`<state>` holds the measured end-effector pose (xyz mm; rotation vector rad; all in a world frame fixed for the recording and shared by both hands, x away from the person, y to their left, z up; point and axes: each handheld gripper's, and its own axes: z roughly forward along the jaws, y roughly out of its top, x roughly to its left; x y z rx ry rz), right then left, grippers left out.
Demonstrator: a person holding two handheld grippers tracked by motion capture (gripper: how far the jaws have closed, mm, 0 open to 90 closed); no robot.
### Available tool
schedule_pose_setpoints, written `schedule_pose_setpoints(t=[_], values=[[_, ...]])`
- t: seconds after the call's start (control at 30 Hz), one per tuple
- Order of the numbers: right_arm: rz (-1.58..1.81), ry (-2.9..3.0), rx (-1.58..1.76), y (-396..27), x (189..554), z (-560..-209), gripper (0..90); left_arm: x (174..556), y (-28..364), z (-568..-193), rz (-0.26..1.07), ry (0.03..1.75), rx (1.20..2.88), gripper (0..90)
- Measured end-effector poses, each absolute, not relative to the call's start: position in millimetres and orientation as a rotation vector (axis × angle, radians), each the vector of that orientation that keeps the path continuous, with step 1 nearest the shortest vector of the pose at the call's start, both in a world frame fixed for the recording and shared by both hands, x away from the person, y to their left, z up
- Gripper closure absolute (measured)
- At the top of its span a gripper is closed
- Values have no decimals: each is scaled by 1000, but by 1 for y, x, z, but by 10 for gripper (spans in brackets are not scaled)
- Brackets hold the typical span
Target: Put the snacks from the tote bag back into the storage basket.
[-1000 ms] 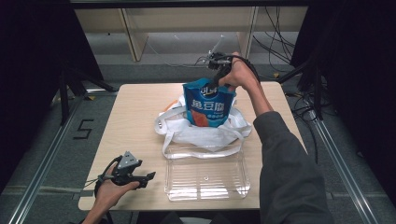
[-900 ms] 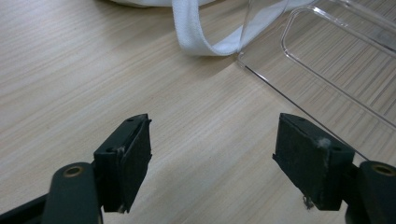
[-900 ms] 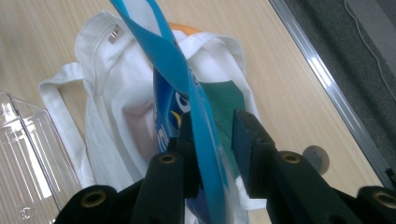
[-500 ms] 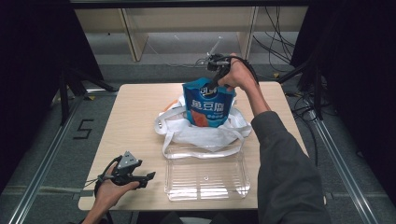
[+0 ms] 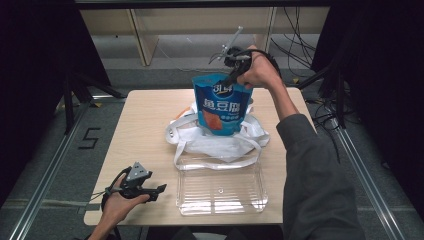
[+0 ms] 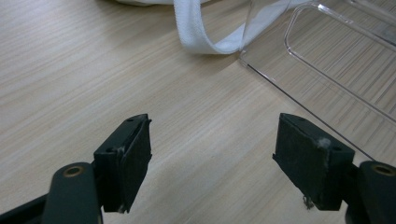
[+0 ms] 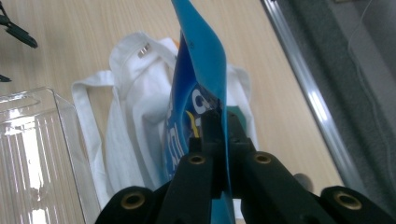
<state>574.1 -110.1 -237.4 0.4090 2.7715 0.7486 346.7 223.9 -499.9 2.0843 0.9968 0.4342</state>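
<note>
— Right tongs (image 5: 231,80) are doing what?
— Clamping the top edge of the blue snack pouch (image 5: 222,104), which is hanging upright above the white cloth bag (image 5: 216,140) at 12 o'clock on the worktop (image 5: 145,120).
— Left tongs (image 6: 212,158)?
— Resting at 7 o'clock, standing apart with nothing between them; 1 clear plastic tray (image 5: 220,190) is lying just beside them at 3 o'clock.

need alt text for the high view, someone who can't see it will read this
The right gripper pinches the top edge of a blue snack pouch, holding it upright above a white cloth bag on a wooden table. A clear plastic bin sits near the front edge. The left gripper rests open at the front left corner.
</note>
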Motion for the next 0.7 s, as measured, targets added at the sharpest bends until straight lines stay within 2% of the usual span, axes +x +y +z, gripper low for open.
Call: schedule_pose_setpoints(t=[0.3,0.7], values=[[791,2749,325,-108,543,-187,900,347,225,-499,434,996,2086,262],[759,2780,257,-105,502,-174,900,348,226,-499,452,1006,2081,255]])
